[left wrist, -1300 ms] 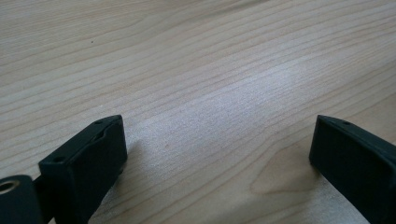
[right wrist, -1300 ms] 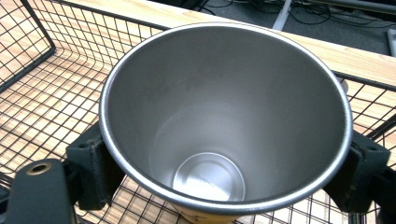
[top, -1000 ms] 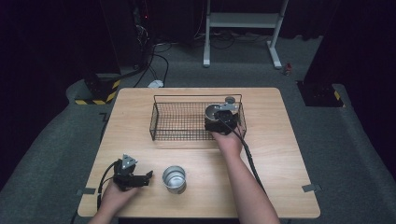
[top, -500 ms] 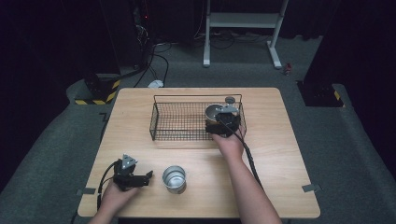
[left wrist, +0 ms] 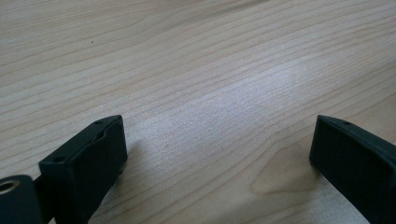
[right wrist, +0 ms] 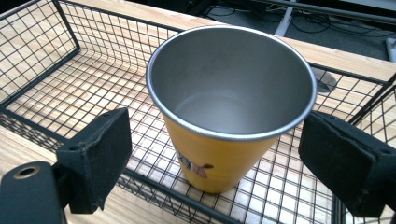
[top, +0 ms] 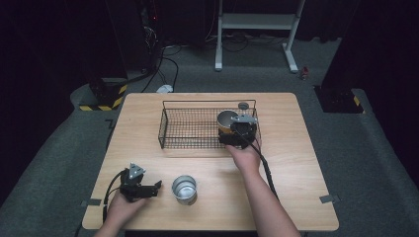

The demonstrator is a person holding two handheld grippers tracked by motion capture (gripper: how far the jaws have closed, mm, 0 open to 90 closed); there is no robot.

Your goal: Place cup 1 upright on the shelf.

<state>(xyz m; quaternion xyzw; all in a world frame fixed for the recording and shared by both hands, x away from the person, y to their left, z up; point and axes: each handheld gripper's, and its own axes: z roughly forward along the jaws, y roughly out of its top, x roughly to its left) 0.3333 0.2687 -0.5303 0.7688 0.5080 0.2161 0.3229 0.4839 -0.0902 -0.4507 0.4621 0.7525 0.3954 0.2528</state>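
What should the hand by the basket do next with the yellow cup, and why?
Probably pull the right gripper back out of the wire basket. The yellow cup already stands upright on the basket floor, and the jaws are open on either side of it without touching. A silver cup waits on the table beside the open left gripper, likely next.

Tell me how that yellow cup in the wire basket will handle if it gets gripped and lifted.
The yellow cup looks like rigid metal, so it probably won't flex under the pads. Its smooth walls taper to a narrow base, so a grip may slip upward. Standing upright on the wire basket grid, it could tip if nudged.
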